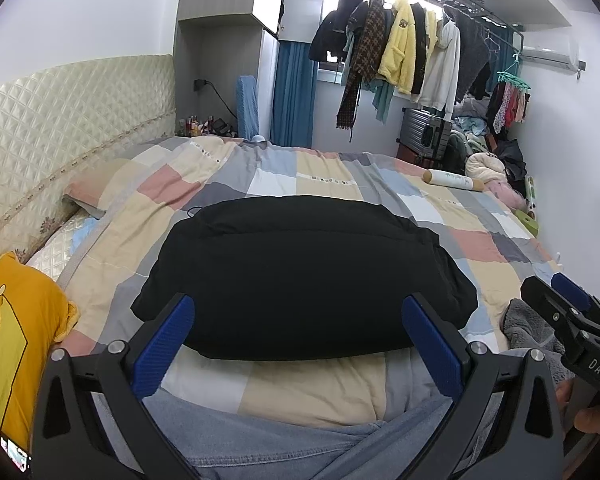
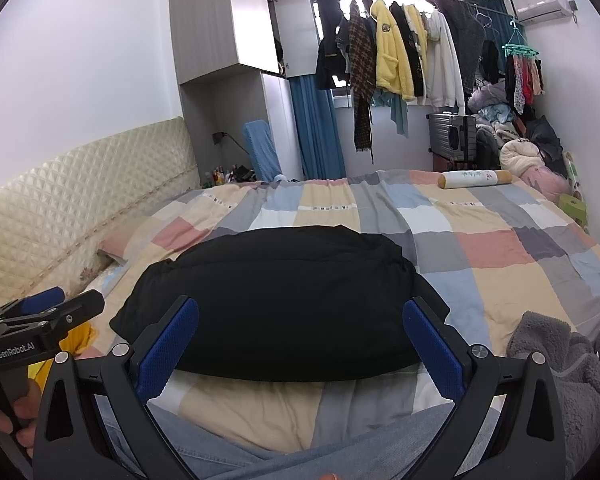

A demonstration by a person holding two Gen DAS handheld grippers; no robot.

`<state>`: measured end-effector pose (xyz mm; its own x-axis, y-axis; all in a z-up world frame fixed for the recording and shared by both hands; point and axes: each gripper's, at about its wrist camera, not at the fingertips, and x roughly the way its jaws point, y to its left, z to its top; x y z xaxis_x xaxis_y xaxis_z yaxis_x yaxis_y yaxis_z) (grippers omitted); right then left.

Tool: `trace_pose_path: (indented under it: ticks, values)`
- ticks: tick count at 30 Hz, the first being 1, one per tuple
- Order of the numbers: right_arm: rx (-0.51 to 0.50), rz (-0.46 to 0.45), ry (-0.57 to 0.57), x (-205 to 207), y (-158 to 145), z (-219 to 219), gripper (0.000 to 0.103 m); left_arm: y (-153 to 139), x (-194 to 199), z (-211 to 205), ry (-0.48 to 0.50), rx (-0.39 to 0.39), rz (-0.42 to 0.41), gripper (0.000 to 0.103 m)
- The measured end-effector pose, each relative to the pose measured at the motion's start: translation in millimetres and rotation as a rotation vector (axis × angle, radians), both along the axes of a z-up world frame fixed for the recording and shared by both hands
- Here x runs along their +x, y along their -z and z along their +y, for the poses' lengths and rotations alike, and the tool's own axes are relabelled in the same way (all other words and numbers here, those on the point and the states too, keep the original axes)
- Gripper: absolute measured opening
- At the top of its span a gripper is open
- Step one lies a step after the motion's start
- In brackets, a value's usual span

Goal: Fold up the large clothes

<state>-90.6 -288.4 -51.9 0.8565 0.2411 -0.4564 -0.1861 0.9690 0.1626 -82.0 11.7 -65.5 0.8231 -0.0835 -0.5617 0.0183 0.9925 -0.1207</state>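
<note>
A black garment (image 1: 304,276) (image 2: 280,300) lies folded into a thick rectangle on the patchwork quilt (image 1: 340,176) (image 2: 500,240). My left gripper (image 1: 298,316) is open and hangs just in front of the garment's near edge, nothing between its blue pads (image 1: 164,344). My right gripper (image 2: 300,316) is open too, level with the same near edge and empty. In the left wrist view the right gripper (image 1: 568,300) shows at the right edge; in the right wrist view the left gripper (image 2: 48,304) shows at the left edge.
A yellow garment (image 1: 16,340) lies at the left, a grey fleece (image 2: 560,360) at the right, blue denim (image 1: 284,448) nearest me. A cream bolster (image 2: 476,179) sits at the far right of the bed. Quilted headboard (image 1: 60,112) on the left; hanging clothes (image 2: 392,56) and a suitcase (image 2: 452,132) behind.
</note>
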Motion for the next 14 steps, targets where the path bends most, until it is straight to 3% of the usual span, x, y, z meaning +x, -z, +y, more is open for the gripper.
trace_pose_path:
  ticks: [14]
  values:
    - [0.001, -0.001, 0.000, -0.4, -0.3, -0.2, 0.103, 2.1, -3.7, -1.7, -0.003, 0.000, 0.005, 0.103]
